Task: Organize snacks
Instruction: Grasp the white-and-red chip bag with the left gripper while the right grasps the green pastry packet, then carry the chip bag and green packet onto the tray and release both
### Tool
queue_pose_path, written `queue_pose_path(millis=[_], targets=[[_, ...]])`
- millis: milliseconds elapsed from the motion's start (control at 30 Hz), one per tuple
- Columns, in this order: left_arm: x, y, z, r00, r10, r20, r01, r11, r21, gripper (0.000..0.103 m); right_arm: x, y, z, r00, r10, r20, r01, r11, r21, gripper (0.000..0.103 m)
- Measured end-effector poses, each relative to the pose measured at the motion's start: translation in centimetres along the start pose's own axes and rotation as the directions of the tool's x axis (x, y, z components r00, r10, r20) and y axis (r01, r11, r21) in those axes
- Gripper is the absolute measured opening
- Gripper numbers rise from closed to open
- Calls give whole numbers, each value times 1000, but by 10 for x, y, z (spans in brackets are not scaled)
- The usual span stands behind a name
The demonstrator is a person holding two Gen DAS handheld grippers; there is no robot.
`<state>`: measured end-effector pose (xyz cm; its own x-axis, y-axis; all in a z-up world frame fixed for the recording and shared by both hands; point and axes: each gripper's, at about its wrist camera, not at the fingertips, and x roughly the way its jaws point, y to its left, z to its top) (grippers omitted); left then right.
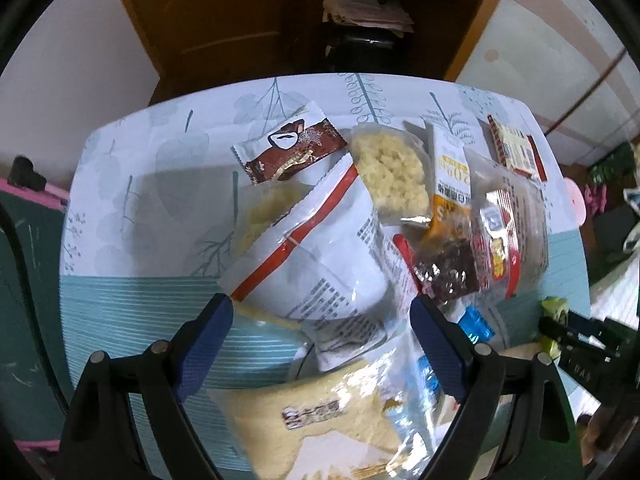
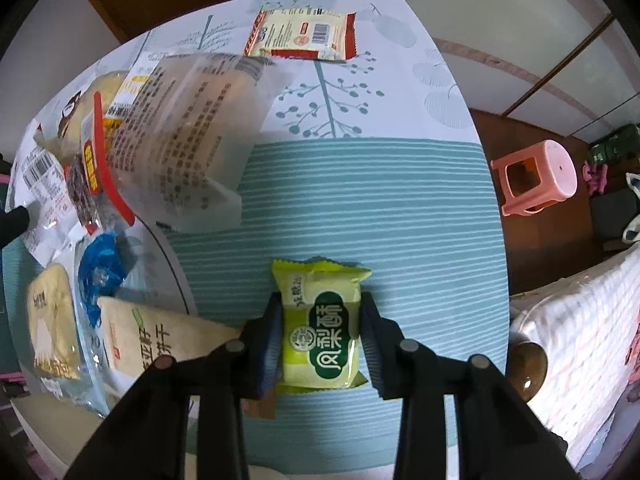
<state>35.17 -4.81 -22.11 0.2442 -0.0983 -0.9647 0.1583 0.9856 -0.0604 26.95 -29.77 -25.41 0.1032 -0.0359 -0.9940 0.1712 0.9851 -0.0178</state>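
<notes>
Right gripper clamps the green pastry pack!
It lies on the teal cloth, right of the snack pile; left gripper gapes wide over that pile.

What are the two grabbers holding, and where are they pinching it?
The right gripper pinches the yellow-green snack packet by its two side edges, on the table. The left gripper holds nothing; it is open above the snack pile.

Beige biscuit packet partly behind right claw; label cut off.
</notes>
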Motion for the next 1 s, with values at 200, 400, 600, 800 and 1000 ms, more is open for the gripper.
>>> queue_pose_path(millis=[200, 400, 600, 800, 1000], targets=[[11, -12, 8, 999, 32, 6, -32, 999, -41, 90, 0, 2, 4, 1000, 9, 7, -9, 1000, -10, 36], [21, -21, 7, 997, 80, -3, -80, 996, -41, 62, -13, 8, 9, 999, 35, 34, -35, 999, 0, 36], [11, -24, 0, 998, 61, 29, -60, 998, -28, 35, -22, 11, 7, 996, 69, 57, -70, 998, 4, 36], [-25, -18, -12, 995, -2, 95, 5, 1000, -30, 33, -43, 10, 1, 990, 108, 95, -110, 994, 11, 36], [-99, -21, -28, 977, -26, 211, 23, 1000, 17, 33, -91, 9, -12, 972, 146, 181, -151, 989, 10, 36]])
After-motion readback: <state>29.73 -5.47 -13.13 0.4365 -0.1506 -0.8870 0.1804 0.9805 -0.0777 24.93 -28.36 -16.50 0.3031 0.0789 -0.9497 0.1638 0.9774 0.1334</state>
